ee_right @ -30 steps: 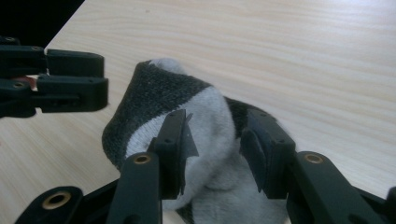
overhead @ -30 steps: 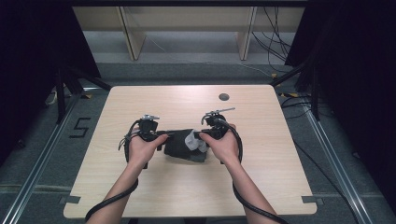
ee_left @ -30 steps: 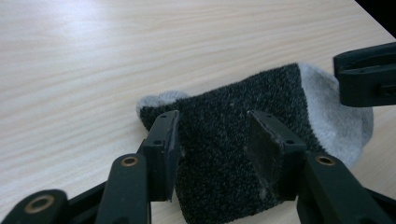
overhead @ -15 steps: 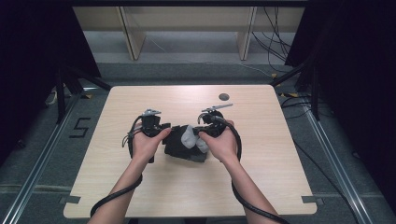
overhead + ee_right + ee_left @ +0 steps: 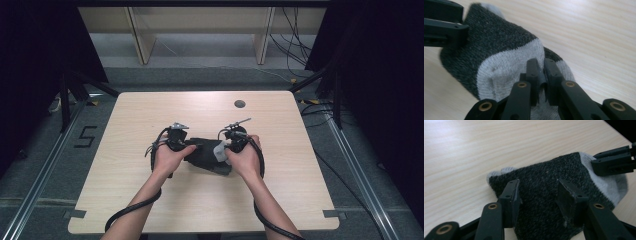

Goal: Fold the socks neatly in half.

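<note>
Sock point(image 5: 206, 156): dark grey with light grey band, lying mid-bench point(image 5: 150, 210), between both hands. Left hand-held gripper point(image 5: 540, 195): jaws spread, dark knit of sock between them; pads apart from fabric on both sides, no pinch visible. Right hand-held gripper point(image 5: 540, 75): jaws have just been closing, now pressed nearly together, pinching fold of light grey band. In high view, grippers face each other across sock, left at its left end, right at its right end.

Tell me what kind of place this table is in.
Probably a lab or recording studio, not a home: a bare wooden table with black curtains on both sides, loose cables on the carpet, and a taped floor number.
</note>
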`<state>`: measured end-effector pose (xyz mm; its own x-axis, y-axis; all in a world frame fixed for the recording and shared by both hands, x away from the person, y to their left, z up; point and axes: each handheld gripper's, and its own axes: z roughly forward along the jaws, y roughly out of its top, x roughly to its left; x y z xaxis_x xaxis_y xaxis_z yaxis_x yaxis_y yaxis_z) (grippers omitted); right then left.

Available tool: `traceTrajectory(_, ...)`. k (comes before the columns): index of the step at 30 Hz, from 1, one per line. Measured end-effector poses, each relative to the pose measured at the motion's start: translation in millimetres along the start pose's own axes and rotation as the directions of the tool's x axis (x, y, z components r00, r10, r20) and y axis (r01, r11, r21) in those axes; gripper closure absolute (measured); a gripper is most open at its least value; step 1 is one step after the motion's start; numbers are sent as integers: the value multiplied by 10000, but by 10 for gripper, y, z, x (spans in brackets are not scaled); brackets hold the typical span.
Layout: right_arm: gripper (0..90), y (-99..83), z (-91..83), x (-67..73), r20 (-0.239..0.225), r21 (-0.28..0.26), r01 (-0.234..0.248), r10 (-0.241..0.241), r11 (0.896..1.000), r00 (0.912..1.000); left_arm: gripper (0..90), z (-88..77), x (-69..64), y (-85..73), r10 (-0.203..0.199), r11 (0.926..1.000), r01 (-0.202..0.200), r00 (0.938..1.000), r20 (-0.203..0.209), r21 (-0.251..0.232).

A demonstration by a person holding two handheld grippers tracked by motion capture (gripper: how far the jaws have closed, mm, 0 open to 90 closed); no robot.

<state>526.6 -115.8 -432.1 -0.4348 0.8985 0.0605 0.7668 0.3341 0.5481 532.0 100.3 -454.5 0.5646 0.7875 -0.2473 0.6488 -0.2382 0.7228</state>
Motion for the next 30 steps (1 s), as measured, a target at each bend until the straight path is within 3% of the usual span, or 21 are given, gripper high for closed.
traceTrajectory(3, 842, -48, 72, -67, 162, 196, 38, -41, 9998, 9999, 522, 52, -50, 12, 72, 10000, -72, 10000, -16, 48)
traceTrajectory(9, 844, -80, 116, -98, 124, 23, 315, -315, 9995, 9994, 529, 118, -121, 1, 515, 9976, -494, 9978, -422, 485)
traceTrajectory(12, 844, -101, 122, -111, 20, -2, 153, -153, 9999, 9999, 537, 149, -162, -5, 703, 9971, -685, 9958, -583, 324)
traceTrajectory(14, 844, -122, 125, -151, 8, -67, 262, -262, 9996, 9997, 557, 142, -188, -1, 722, 9974, -725, 9958, -566, -27)
traceTrajectory(15, 844, -134, 122, -154, -30, -142, 84, -84, 9999, 10000, 563, 132, -193, 4, 751, 9970, -759, 9959, -498, -142)
traceTrajectory(18, 844, -152, 119, -192, -215, -169, 18, -22, 9999, 9998, 615, 102, -201, 13, 365, 9962, -375, 9992, -137, -785)
traceTrajectory(20, 844, -152, 115, -192, -377, -113, -168, 163, 9998, 9992, 630, 94, -211, 14, 310, 9950, -303, 9995, 59, -953)
traceTrajectory(22, 844, -154, 117, -195, -373, -158, -61, 55, 9999, 9993, 628, 123, -237, -3, 696, 9953, -690, 9976, 65, -686)
traceTrajectory(23, 844, -156, 132, -196, -265, -264, 7, -14, 9997, 9996, 640, 153, -250, -25, 1153, 9930, -1156, 9932, -167, -227)
traceTrajectory(24, 844, -154, 134, -193, -245, -223, -32, 27, 9997, 9997, 670, 201, -260, -57, 1727, 9847, -1718, 9844, -335, 301)
traceTrajectory(26, 843, -152, 135, -181, -318, -118, -111, 107, 9999, 9994, 682, 269, -281, -101, 2039, 9784, -2018, 9778, -474, 457)
traceTrajectory(28, 841, -155, 127, -190, -311, -239, 98, -105, 9997, 9995, 694, 270, -295, -77, 1945, 9794, -1907, 9793, -555, 672)
traceTrajectory(30, 841, -169, 113, -177, -322, -282, 75, -84, 9996, 9994, 705, 284, -308, -59, 2134, 9744, -2077, 9750, -625, 858)
